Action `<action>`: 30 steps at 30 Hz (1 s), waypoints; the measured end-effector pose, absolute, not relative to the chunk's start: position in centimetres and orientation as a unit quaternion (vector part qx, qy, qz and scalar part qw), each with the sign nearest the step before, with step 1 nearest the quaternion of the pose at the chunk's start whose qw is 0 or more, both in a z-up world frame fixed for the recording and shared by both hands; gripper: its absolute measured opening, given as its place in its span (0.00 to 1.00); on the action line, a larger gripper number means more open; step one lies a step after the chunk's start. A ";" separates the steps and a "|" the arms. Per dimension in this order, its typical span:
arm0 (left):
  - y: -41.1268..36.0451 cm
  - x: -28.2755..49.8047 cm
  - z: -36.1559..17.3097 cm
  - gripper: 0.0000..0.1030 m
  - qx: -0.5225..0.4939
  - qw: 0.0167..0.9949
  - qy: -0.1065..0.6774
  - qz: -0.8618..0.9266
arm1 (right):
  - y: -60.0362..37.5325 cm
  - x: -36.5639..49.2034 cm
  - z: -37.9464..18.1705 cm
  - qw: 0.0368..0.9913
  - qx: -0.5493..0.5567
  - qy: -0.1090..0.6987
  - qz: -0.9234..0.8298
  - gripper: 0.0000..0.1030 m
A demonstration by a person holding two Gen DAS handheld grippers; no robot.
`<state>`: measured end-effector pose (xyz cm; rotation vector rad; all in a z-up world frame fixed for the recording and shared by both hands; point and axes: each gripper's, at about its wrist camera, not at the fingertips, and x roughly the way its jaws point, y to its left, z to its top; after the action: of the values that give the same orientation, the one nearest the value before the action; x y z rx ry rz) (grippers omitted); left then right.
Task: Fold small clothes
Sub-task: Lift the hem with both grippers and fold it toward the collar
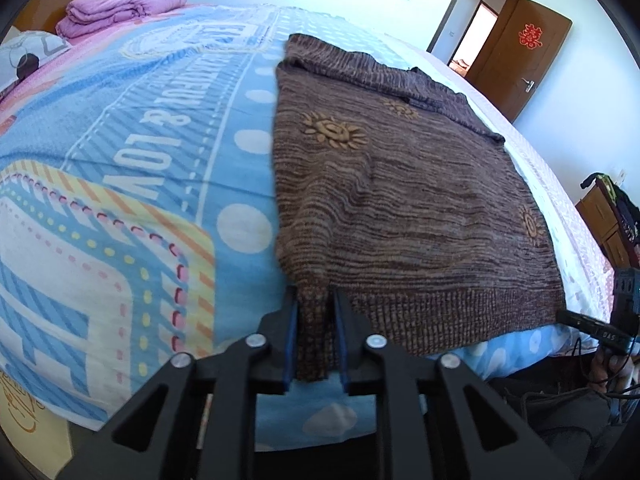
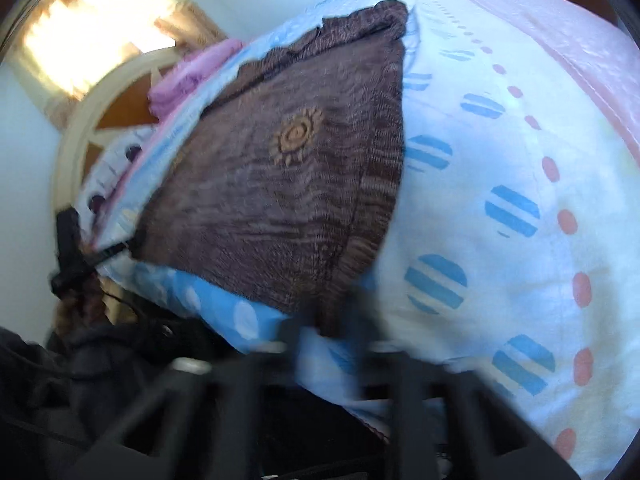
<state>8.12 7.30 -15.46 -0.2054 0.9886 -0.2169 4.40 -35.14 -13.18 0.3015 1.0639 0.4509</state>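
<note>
A brown knitted sweater with tan sun motifs lies flat on the bed, hem toward me. My left gripper is shut on the sweater's near left hem corner, with knit bunched between the blue pads. In the right wrist view the sweater shows blurred, and its near hem corner reaches down to my right gripper. The motion blur hides whether that gripper is closed on the fabric. The right gripper also shows at the sweater's right hem corner in the left wrist view.
The bed carries a blue patterned sheet and a folded pink quilt by the headboard. A brown door stands open at the far right. A wooden cabinet stands beside the bed on the right.
</note>
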 end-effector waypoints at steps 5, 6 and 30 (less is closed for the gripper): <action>6.8 7.7 -15.1 0.09 -0.079 0.875 0.465 -0.110 | -35.6 4.2 -12.6 0.831 0.154 0.485 0.226 0.07; 6.9 7.7 -14.9 0.09 -0.080 0.876 0.461 -0.113 | -35.8 4.1 -12.2 0.832 0.161 0.476 0.236 0.07; 7.3 17.4 -5.8 0.08 -0.119 0.919 0.353 -0.130 | -36.9 12.5 -0.4 0.902 0.167 0.315 0.244 0.06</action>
<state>17.43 7.33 -5.81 -0.2439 0.7256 -0.2671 12.47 -36.87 -0.43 0.3450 0.6513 0.5050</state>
